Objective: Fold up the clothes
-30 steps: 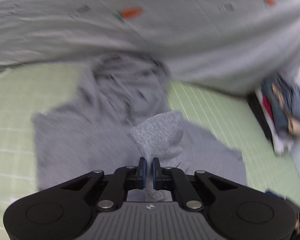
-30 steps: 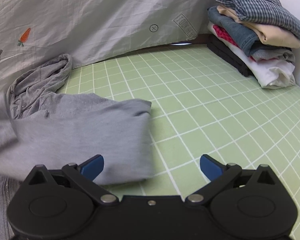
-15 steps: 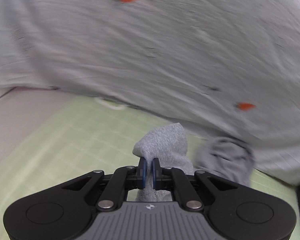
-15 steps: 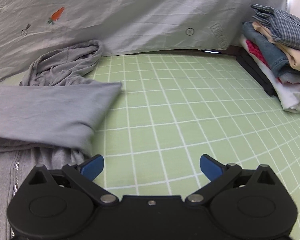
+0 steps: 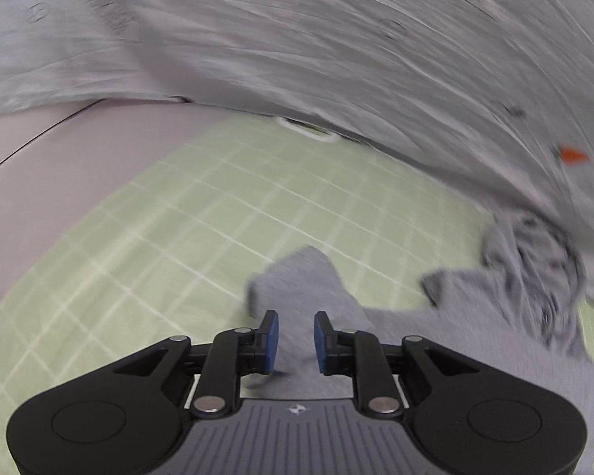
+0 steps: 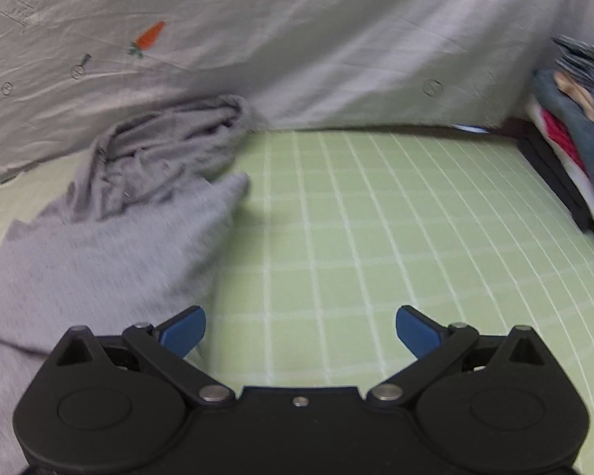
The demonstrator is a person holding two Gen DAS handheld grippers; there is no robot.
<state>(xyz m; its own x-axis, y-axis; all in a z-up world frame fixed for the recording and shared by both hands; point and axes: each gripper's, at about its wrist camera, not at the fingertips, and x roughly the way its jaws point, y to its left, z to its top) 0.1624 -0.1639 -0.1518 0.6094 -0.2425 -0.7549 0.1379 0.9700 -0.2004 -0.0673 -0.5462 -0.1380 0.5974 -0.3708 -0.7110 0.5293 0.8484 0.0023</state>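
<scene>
A grey zip hoodie lies on the green grid mat, its hood bunched at the far right. One sleeve is stretched out leftward over the mat. My left gripper hovers over this sleeve's end; its jaws are opening, with the cloth between them but not pinched. In the right wrist view the hoodie fills the left side, its hood against the backdrop. My right gripper stands wide open over the mat, just right of the hoodie's edge, holding nothing.
A grey sheet printed with carrots hangs behind the mat. At the far right sits a stack of folded clothes. A pale tabletop borders the mat on the left.
The left gripper swung left and down with the sleeve pinched, then its jaws parted and the sleeve end dropped onto the mat. The right gripper shifted left, staying open.
</scene>
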